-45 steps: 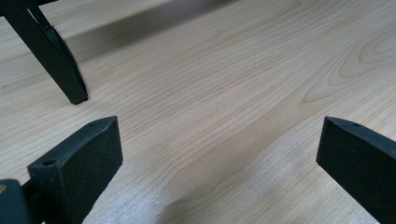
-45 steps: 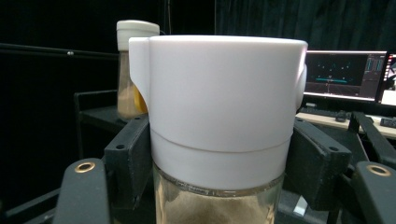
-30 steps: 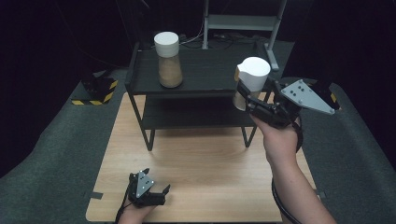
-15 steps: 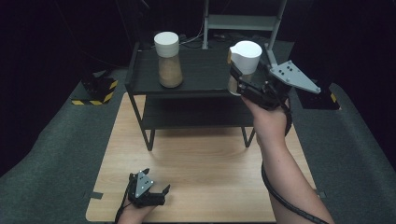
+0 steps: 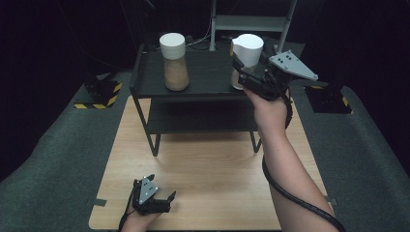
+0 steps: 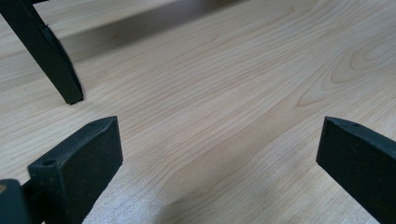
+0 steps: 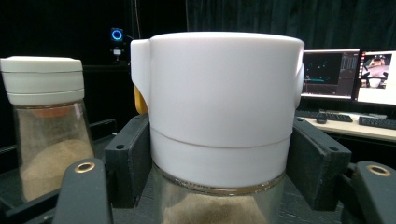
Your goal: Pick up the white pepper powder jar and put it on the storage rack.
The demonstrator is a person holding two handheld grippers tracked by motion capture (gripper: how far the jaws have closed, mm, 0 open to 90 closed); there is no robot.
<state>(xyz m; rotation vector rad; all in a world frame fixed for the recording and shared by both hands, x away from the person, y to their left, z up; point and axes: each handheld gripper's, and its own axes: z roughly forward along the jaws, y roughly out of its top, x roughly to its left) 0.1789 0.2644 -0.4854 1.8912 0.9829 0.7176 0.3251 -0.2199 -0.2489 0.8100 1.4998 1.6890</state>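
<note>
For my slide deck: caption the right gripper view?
Right gripper clamps a white-capped jar beside a second jar.

A two-tier shelf [image 5: 193, 77] stands on the far half of the table [image 5: 208, 174], toward twelve o'clock. On its top tier a jar [image 5: 174, 63] sits at the eleven o'clock end. A second jar [image 5: 246, 53] is at the one o'clock end, well apart from the first, between the fingers [image 7: 128, 158] of the right gripper [image 5: 251, 79]. The left gripper [image 5: 157, 198] rests on the table's near edge, at seven o'clock, short of the shelf's near-left leg [image 6: 49, 51].
</note>
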